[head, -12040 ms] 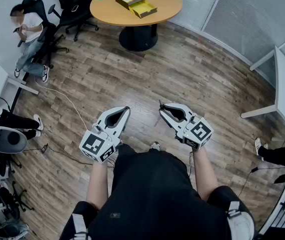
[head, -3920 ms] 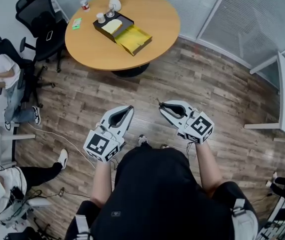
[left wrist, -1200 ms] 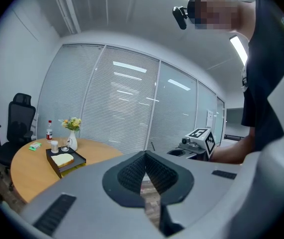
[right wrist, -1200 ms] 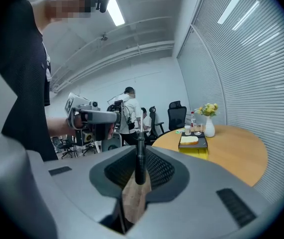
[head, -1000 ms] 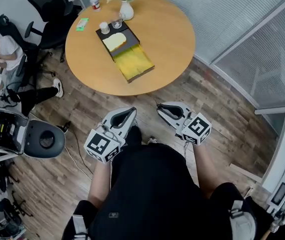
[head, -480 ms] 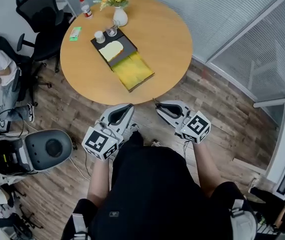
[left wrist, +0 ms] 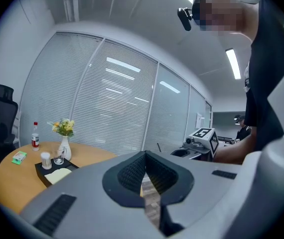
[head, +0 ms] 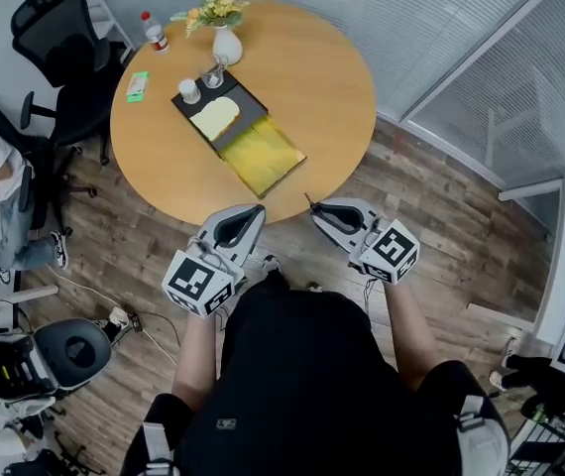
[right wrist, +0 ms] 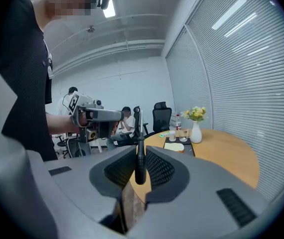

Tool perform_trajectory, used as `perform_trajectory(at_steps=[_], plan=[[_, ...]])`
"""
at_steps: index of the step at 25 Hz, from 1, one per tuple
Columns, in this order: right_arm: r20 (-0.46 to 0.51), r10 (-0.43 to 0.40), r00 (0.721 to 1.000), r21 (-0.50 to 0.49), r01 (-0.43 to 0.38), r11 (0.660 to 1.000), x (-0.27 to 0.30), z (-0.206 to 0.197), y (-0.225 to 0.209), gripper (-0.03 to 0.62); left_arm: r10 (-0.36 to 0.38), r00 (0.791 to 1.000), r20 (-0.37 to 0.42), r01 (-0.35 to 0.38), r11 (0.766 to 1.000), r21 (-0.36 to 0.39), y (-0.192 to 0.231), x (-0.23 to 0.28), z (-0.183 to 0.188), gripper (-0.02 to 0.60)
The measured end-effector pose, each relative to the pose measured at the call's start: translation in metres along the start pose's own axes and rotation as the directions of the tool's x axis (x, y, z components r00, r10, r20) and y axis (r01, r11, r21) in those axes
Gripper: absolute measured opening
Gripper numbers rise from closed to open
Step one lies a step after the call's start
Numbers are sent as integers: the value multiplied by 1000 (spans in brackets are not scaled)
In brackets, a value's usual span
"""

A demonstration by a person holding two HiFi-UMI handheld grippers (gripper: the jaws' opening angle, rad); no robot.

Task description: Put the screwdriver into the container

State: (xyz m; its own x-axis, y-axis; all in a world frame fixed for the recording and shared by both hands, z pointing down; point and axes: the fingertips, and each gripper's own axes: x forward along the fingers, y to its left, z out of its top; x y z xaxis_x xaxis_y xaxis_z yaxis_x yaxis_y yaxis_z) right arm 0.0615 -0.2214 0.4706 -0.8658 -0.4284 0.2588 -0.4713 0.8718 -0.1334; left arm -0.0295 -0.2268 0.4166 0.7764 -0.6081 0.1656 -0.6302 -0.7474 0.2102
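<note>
Right gripper (right wrist: 139, 156) pinched the screwdriver (right wrist: 138, 133). Left gripper (left wrist: 145, 158) was pressed together, empty. Container (head: 263, 155) sat on the table (head: 332, 77), well apart; placement outstanding.

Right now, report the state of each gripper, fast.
Left gripper: shut, nothing between its jaws.
Right gripper: shut on the screwdriver, whose shaft sticks out past the jaws.

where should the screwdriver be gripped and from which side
Grip the screwdriver by its thick dark handle, as the right gripper does: jaws shut across it from both sides, the thin shaft sticking out past the tips. The shaft looks too slim for a steady hold.
</note>
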Motion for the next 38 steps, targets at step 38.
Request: perform_trajectory(at_steps=[38], plan=[[-14, 1, 1000, 29, -1, 1000, 88, 2, -43, 51, 5, 1000, -21, -5, 1000, -3, 92, 4, 7, 5]])
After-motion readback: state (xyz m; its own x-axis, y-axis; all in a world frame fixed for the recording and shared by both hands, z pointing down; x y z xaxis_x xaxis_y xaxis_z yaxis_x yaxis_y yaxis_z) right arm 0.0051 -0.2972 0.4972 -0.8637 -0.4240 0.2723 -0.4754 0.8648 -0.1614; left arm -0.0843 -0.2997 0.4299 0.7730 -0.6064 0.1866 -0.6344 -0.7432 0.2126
